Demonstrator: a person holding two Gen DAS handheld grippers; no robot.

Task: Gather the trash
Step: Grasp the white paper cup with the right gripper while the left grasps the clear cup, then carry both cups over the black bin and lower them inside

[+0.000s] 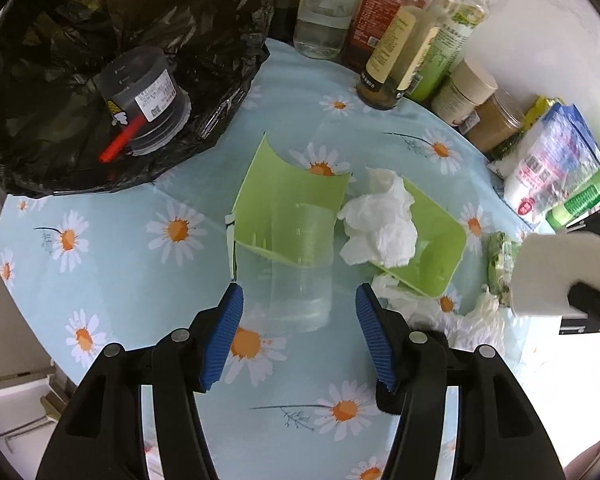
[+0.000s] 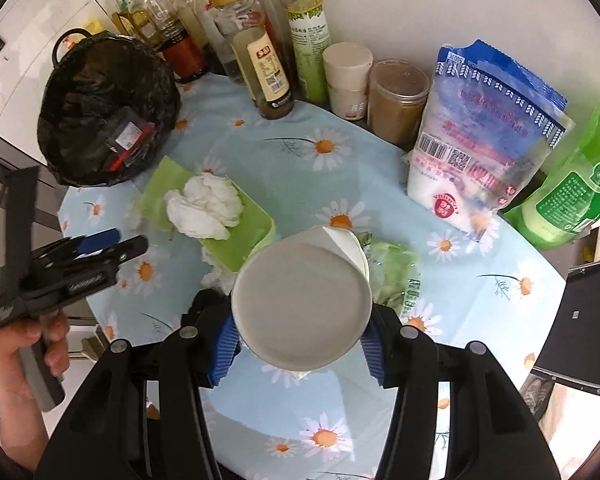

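Note:
My left gripper (image 1: pixel 299 312) is open and empty, just short of a clear plastic cup (image 1: pixel 300 264) lying on its side on the daisy tablecloth. A curled green sheet (image 1: pixel 288 200) lies over the cup, with crumpled white tissue (image 1: pixel 380 216) beside it. My right gripper (image 2: pixel 300 340) is shut on a white paper cup (image 2: pixel 300 304), held above the table; it also shows in the left wrist view (image 1: pixel 556 276). A black-lined trash bin (image 1: pixel 80 80) (image 2: pixel 100 116) at the left holds a grey container and a red stick. A green wrapper (image 2: pixel 396 272) lies under the paper cup.
Bottles and jars (image 2: pixel 268 40) stand along the back edge. A blue-white bag (image 2: pixel 480 136) and a green bag (image 2: pixel 572 192) stand at the right. More tissue (image 1: pixel 480 320) lies near the table's right edge. The left gripper shows in the right wrist view (image 2: pixel 100 244).

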